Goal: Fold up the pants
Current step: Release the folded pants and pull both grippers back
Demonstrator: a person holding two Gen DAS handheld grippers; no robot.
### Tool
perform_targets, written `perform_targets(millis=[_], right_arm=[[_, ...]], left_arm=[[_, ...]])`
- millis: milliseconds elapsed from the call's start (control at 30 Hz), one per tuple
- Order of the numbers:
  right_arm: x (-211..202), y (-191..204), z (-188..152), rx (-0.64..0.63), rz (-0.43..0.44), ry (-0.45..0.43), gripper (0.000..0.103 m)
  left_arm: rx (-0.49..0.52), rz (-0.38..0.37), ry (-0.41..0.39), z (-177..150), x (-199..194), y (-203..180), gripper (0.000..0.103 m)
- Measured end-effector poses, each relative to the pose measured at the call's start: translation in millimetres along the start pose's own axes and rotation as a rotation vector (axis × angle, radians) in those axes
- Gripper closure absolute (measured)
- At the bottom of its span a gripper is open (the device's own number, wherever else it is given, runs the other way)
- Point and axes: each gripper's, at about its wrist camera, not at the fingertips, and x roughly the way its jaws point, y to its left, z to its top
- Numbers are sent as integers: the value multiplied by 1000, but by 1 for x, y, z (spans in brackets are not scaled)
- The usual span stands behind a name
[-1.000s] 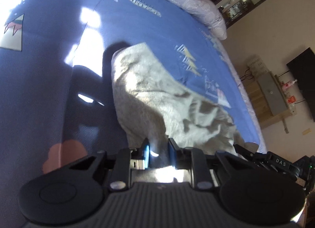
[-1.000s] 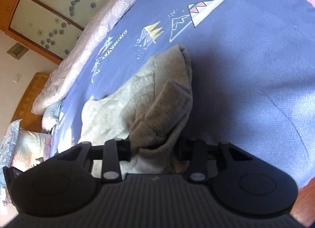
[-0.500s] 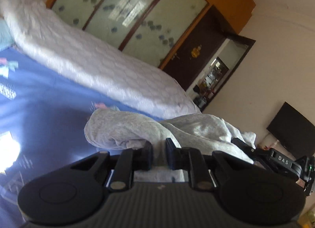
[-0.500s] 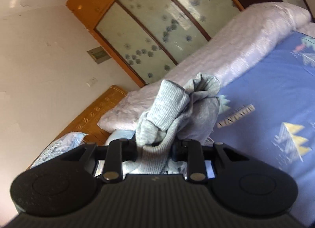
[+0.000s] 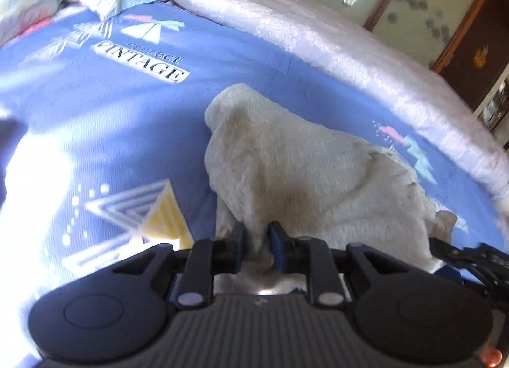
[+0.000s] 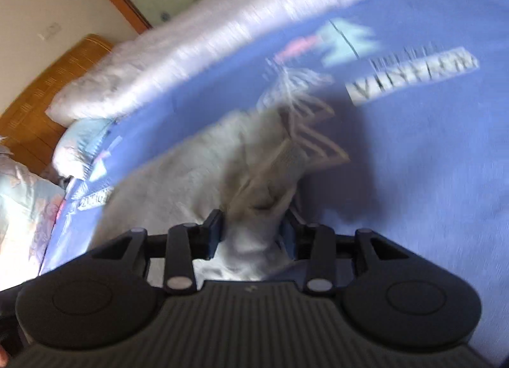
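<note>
Cloth sits pinched between the nearly closed jaws of the left gripper [image 5: 257, 240]; the right gripper [image 6: 253, 229] has just been spreading its jaws, with a ribbed cuff of the pants [image 5: 302, 170] bunched between them, and blur hides whether they still press on it. Half a second ago both ends swung in the air; now the pale grey garment drapes over the middle of the blue bedspread [image 5: 127, 107], so a fold is probably being laid down. Print toward the pillow end reads "VINTAGE" [image 5: 143, 64].
</note>
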Motion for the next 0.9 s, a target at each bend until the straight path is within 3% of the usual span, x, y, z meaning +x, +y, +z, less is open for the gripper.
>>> perform_targets(millis=[100,233,300,467,600,800,900], right_arm=[[-49,-9,-1,10,-4,-14,50],[-134,-8,-17,27,5,-40,49],[-167,-4,-36,32,35,-8,49],[-221,18,-108,-2,123,125,49],[-244,44,-166,-43,206,246,49],[-260,78,-233,-87,340,405,49],[-260,106,-269,-189,344,491,49]], left_arm=[[-31,-39,-54,-3,-46,1,85],[-93,-208,-135,-12,-138,-9,85],[-65,-279,-163,-30,-190,-14,85],[77,-333,-154,-101,-302,-5,83],[111,-234,-170,-156,-371,36,83],[-48,42,-176,-212,-442,129,83],[-119,163,-154,-231,-455,167,83]])
